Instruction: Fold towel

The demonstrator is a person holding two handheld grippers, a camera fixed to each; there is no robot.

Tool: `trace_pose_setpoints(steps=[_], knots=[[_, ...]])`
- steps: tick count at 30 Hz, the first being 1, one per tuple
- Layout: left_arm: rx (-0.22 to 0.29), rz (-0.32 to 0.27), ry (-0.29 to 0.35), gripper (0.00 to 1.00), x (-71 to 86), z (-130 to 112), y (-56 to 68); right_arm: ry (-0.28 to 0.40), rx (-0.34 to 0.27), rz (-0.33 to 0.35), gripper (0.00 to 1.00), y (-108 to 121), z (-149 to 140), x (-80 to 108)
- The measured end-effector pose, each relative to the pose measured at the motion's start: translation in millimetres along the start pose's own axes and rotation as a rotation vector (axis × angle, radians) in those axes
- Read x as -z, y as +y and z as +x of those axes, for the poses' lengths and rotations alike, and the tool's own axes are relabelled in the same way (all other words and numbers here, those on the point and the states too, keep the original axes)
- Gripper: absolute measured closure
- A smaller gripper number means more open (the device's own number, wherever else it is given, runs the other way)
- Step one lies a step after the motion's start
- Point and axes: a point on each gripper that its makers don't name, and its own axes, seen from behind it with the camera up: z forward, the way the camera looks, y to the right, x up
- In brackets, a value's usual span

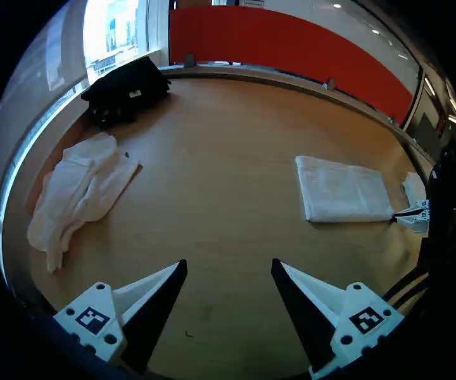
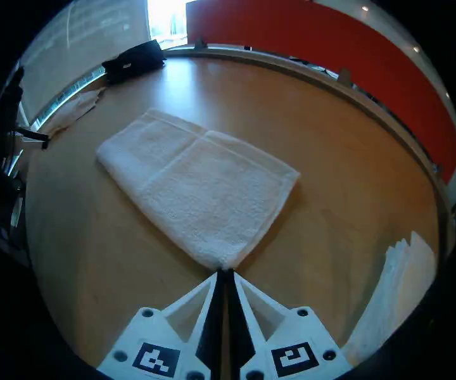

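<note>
the folded towel (image 2: 196, 183) lies flat on the counter (image 2: 354, 190), one corner pointing at the right gripper (image 2: 225, 272), whose jaws are drawn together at that corner. the left gripper (image 1: 228, 262), jaws wide, is well apart from it.

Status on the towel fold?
Left gripper open over table. Right gripper shut at corner of folded towel. Crumpled cloth, black bag off to side, not blocking.
</note>
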Motion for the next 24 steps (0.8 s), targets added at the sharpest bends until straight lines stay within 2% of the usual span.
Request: trace_pose_setpoints(steps=[11, 24], knots=[[0.006, -0.002, 0.006, 0.01, 4.4, -0.5, -3.9, 0.047, 0.011, -0.013, 0.98, -5.6, 22.2, 9.6], [0.014, -0.014, 0.02, 0.01, 7.8, 0.9, -6.2, 0.167, 0.081, -0.026, 0.98, -16.0, 103.6, 30.8]])
